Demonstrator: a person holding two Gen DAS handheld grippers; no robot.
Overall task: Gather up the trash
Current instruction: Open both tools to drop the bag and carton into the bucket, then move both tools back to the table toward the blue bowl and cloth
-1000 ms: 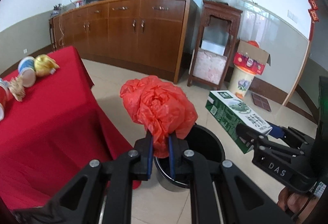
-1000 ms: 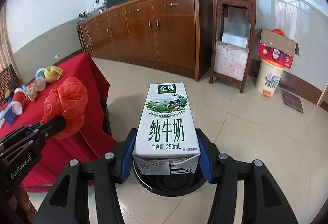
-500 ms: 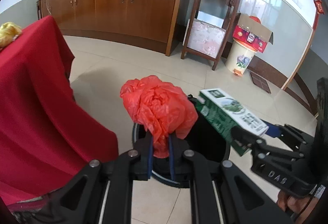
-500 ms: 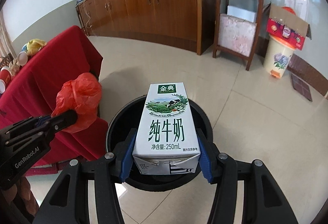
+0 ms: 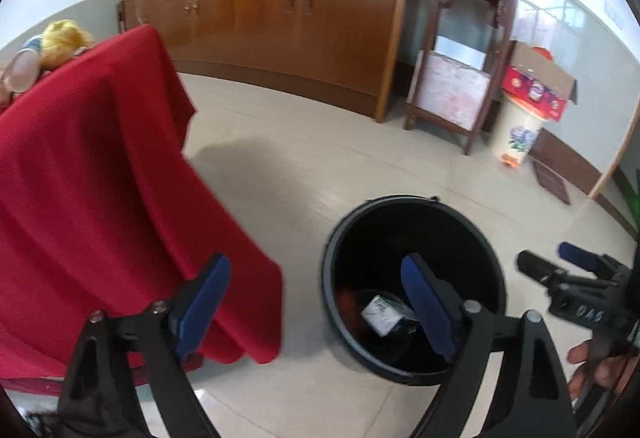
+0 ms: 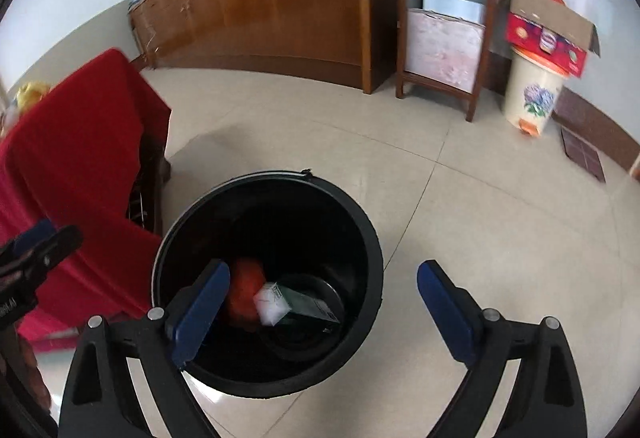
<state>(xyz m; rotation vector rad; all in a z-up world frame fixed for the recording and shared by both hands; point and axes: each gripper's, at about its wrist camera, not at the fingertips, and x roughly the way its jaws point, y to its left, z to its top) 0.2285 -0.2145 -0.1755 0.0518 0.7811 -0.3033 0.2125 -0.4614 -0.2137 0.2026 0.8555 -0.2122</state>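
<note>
A black round bin [image 6: 372, 238] [image 5: 336, 234] stands on the tiled floor. Inside it lie the red plastic bag [image 6: 244, 290] [image 5: 346, 300] and the green-and-white milk carton [image 6: 296, 304] [image 5: 382, 312]. My right gripper [image 6: 320, 278] hangs over the bin's right rim; its jaws are opening wide and nothing is between them. My left gripper [image 5: 316, 278] hovers at the bin's left rim beside the red cloth, jaws opening too, empty. In the left wrist view the right gripper's fingers [image 5: 540, 270] show at far right, held by a hand [image 5: 596, 370].
A table under a red cloth [image 5: 88, 173] [image 6: 72, 157] stands left of the bin, with a yellow wrapper [image 5: 64, 37] and a cup [image 5: 24, 67] on top. Behind are a wooden sideboard [image 5: 312, 21], a wooden stand [image 6: 444, 37] and a flowered pail [image 6: 532, 97] carrying a cardboard box [image 6: 548, 33].
Both grippers sank toward the bin and opened. The red bag left the left jaws and the milk carton left the right jaws; both now lie inside the bin.
</note>
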